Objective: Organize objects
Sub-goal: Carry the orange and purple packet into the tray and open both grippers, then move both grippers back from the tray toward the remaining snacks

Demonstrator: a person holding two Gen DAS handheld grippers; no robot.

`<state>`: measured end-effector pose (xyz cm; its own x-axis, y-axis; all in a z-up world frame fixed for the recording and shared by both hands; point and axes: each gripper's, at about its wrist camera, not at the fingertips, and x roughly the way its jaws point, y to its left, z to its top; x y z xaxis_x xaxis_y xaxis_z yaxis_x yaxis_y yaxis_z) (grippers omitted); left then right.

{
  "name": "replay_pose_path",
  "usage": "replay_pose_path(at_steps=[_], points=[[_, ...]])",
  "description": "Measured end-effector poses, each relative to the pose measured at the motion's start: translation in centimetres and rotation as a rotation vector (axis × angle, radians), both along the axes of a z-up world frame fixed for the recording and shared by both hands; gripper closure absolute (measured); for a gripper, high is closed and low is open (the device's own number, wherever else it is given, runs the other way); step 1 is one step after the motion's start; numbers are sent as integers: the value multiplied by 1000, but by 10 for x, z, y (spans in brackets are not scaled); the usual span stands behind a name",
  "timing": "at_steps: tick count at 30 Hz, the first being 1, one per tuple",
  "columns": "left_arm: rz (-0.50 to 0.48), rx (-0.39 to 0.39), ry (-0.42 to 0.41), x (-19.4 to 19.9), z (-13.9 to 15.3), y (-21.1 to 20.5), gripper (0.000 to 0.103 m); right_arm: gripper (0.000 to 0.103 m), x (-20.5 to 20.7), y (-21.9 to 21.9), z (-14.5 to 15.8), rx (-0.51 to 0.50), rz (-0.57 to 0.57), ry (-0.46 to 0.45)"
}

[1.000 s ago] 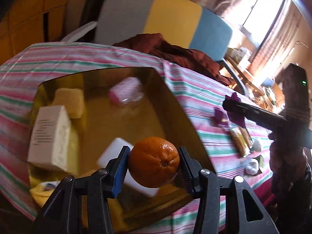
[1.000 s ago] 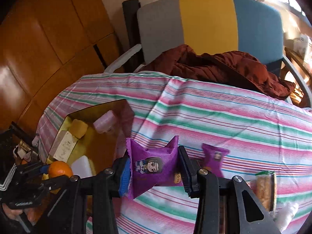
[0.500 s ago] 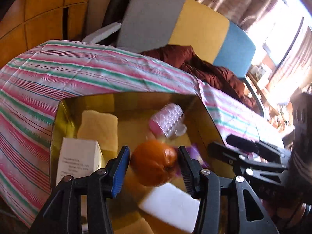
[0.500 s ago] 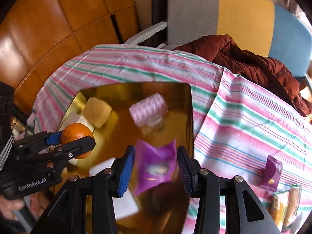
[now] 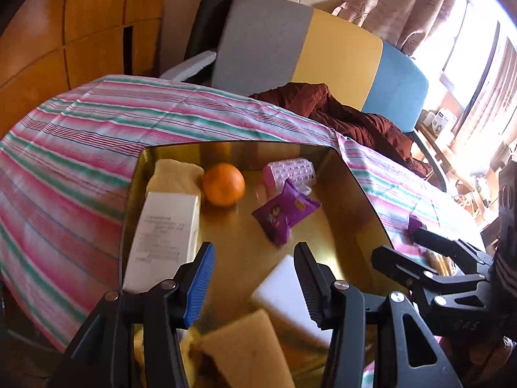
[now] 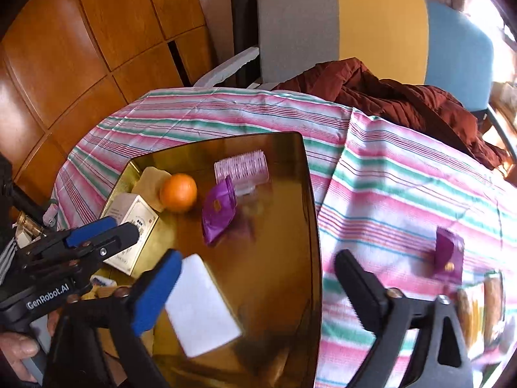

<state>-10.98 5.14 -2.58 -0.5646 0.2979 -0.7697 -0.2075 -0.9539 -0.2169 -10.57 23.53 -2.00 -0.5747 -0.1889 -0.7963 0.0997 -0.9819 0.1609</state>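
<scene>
A gold tray [image 5: 352, 194] [image 6: 311, 213] on the striped cloth holds an orange [image 5: 223, 184] [image 6: 178, 192], a purple snack packet [image 5: 286, 211] [image 6: 219, 210], a pink roller [image 5: 289, 172] [image 6: 241, 168], a white box [image 5: 163, 236] [image 6: 131, 226], a white block [image 5: 287, 294] [image 6: 202, 307] and yellow sponges [image 5: 174, 174]. My left gripper [image 5: 253, 281] [image 6: 106, 236] is open and empty above the tray's near end. My right gripper [image 6: 258, 291] [image 5: 416, 252] is open and empty over the tray's right rim.
A second purple packet [image 6: 449, 255] and wrapped snacks [image 6: 481, 304] lie on the cloth right of the tray. A grey, yellow and blue chair [image 5: 323, 55] with a dark red jacket [image 5: 349, 116] stands behind the table. Wooden panels [image 6: 80, 48] are at the left.
My left gripper let go of the orange, which now lies in the tray. My right gripper let go of the purple packet into the tray and opened wide. Both grippers drew back.
</scene>
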Motion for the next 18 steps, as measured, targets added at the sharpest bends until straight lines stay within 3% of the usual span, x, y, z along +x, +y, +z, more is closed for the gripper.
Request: replay_pose_path(at_steps=[18], points=[[4, -111, 162, 65, 25, 5, 52, 0, 67, -5, 14, 114, -84, 130]])
